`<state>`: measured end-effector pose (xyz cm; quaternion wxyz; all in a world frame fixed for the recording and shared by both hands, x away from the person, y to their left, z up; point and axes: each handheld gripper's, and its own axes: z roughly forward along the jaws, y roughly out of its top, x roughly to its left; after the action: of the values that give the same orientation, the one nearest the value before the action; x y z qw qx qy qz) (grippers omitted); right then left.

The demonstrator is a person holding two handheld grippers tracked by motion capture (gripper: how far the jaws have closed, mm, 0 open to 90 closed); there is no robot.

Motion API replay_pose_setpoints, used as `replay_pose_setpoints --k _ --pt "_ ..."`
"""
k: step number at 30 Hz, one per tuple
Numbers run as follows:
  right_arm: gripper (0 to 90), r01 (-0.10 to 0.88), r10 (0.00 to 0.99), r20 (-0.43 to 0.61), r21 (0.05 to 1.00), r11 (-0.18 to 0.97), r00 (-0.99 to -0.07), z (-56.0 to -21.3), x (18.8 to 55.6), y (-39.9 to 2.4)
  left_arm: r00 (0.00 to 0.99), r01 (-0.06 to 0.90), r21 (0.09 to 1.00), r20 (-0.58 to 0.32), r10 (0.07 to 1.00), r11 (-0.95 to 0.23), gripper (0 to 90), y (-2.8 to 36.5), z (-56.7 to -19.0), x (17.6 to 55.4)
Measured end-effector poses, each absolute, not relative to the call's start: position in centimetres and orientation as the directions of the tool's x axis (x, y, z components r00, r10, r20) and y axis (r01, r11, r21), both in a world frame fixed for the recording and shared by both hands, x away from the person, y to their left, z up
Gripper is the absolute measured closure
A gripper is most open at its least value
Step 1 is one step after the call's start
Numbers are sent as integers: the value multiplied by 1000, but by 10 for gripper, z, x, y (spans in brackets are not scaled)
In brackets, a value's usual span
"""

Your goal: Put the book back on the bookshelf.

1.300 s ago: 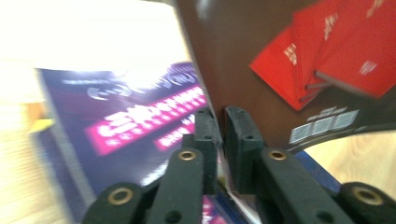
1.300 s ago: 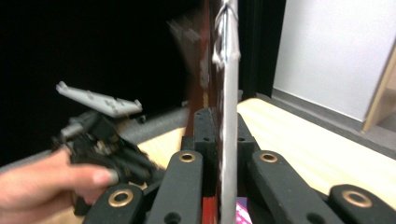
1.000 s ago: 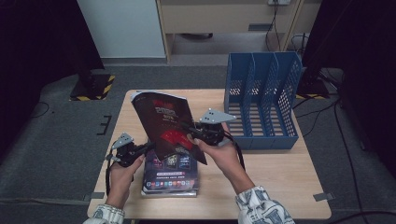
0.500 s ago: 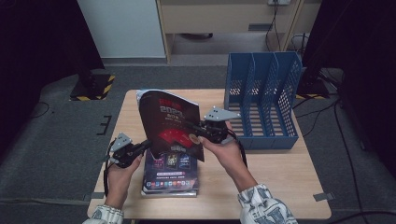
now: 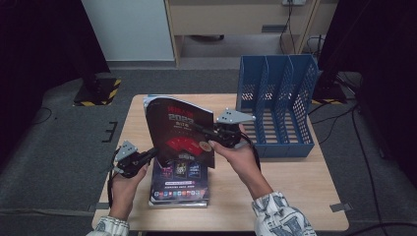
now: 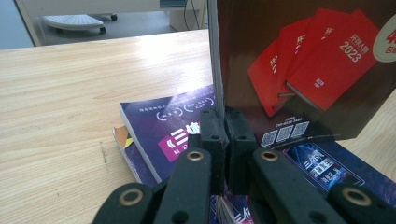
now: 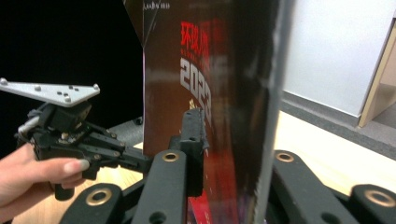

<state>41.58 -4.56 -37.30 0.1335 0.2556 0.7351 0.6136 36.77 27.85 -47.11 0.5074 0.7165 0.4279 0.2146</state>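
The left claw [image 5: 153,155] clamps the upright book [image 5: 179,130] at its lower edge above the stack [image 5: 179,184], steadying it. The right claw [image 5: 205,132] has just been opening, its jaws loose astride the book's edge, likely to regrip before filing it in the rack [image 5: 275,105].

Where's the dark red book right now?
High view: the dark red book stands upright mid-table between both grippers, above the purple stack, left of the blue file rack.

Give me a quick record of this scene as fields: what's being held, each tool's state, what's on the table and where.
Held item: dark magazine, upright above the table
Left tool: shut on the magazine's lower corner
Right tool: at the magazine's right edge; its jaws have just been opening, with the magazine between them
Below: purple magazines stacked flat
File rack: blue, slots empty, at the table's far right
Table: light wood
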Motion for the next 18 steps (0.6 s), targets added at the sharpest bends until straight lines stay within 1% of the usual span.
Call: replay_pose_setpoints --k 10,18 --pt "631 200 500 118 973 114 -858 -367 420 -42 544 392 912 -122 830 -123 878 278 -471 368" --pt "609 152 485 70 979 133 -872 -362 422 -41 546 391 912 -118 830 -127 877 278 -471 368"
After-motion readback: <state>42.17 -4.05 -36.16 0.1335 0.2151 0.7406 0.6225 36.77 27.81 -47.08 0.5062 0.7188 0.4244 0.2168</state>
